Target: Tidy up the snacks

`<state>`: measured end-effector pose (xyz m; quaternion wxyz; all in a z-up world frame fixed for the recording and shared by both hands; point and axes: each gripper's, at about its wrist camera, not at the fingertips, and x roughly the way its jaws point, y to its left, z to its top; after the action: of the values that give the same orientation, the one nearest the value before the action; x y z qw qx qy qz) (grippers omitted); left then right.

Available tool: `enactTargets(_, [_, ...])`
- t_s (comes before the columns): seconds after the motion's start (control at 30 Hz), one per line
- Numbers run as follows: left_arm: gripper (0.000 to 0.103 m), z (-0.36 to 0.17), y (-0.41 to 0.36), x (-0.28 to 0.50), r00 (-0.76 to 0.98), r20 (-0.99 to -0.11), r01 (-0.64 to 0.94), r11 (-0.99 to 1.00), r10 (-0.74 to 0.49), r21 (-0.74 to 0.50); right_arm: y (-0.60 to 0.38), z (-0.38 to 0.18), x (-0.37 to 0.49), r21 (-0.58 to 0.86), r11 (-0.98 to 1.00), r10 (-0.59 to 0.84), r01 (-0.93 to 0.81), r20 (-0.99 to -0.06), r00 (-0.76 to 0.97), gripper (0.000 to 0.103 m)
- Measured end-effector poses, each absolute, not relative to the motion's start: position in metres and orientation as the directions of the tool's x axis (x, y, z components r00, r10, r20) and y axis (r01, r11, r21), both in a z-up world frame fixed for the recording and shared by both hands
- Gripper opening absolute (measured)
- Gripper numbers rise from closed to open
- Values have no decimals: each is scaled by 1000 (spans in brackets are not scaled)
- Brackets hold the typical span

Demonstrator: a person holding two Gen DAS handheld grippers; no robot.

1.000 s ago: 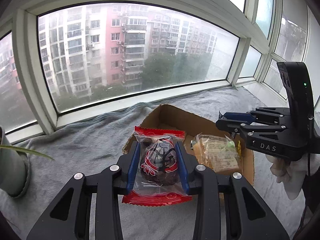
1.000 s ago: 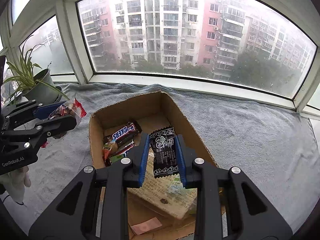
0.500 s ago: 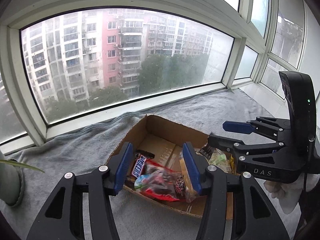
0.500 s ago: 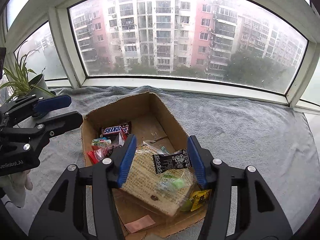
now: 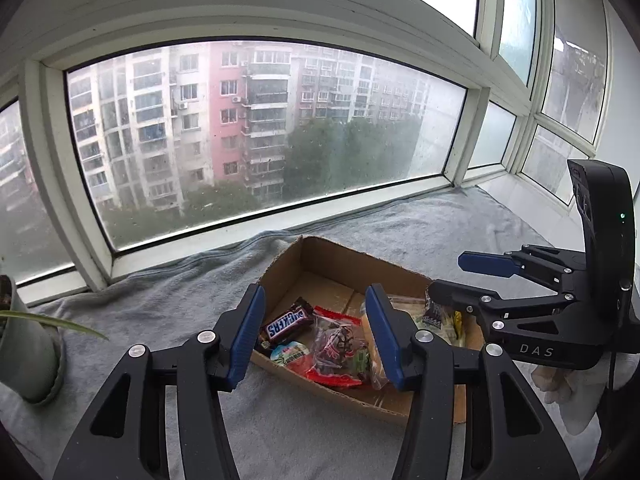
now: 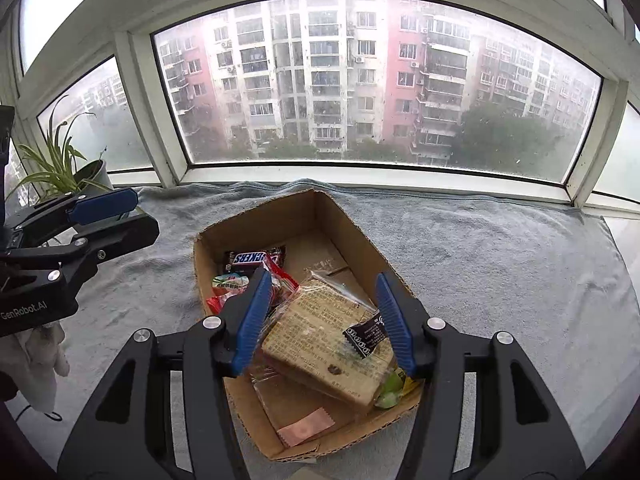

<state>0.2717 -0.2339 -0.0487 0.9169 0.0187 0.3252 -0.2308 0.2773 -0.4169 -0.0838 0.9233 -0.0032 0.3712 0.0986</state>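
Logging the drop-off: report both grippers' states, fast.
Left gripper: open, just been opening, holding nothing.
Right gripper: open, just been opening, holding nothing.

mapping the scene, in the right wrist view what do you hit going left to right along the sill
left gripper → potted plant overlaps it, so skipped → cardboard box → Snickers bar → sandwich pack → black sachet → bare grey towel

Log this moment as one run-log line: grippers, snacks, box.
left gripper: open, just opening, empty | right gripper: open, just opening, empty | red snack, black packet: in cardboard box
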Motion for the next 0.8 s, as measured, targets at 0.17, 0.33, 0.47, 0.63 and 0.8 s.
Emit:
enactTargets(0.17, [56,-43,-222,254,691,-596,431,895,-409,-114,-413,-67,251,68,983,173,-171,-652,738,73])
enactTargets(0.33, [57,-36,-210,235,694,-590,418,898,-411,-135,-410,-54,224,80,983,178,-165,-633,753,73])
enactTargets(0.47, [63,-32,-203,218,694,-585,410,898,-420,-158,-410,-49,201,98,985,172,-142,-629,759,73])
enactTargets(0.63, [67,-25,-197,194,705,-585,398,907,-400,-141,-408,-47,175,105,988,157,-116,-624,766,75])
enactTargets(0.8, [72,-19,-194,173,725,-583,374,921,-367,-114,-409,-43,145,115,991,122,-66,-595,794,100])
